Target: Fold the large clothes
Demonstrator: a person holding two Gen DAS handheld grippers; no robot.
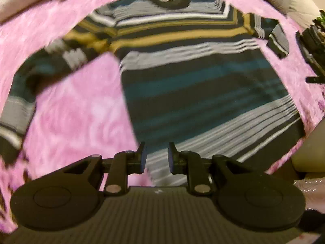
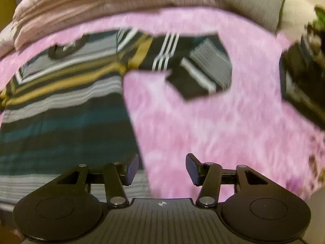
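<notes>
1. The striped sweater [image 1: 182, 77] lies flat and face up on a fuzzy pink blanket [image 1: 81, 111] over what looks like a bed. Its hem is right under and ahead of the left tool [image 1: 155, 158], with the collar at the far end.
2. Left tool: jaws narrow but apart, nothing between the pads, just hem stripes showing through the gap.
3. Right tool [image 2: 162, 169]: jaws fairly wide, empty too. It hangs over the sweater's right side edge, so knit is below its left finger and bare blanket below the rest.
4. Sleeves: one stretches out far to the left of the left tool. The other, ahead of the right tool, is already doubled back on itself with the cuff [image 2: 200, 85] pointing towards the tool.
5. Handling guess: soft, floppy knit, medium weight, not slippery on that plush surface. It'll sag and drape from any pinch, so one corner alone won't carry it neatly.
6. I'd take it at the two hem corners or at shoulder and hem on one side, pinching the full thickness of the knit.
7. Both views are pretty blurry, so fine wrinkles are anyone's guess.
</notes>
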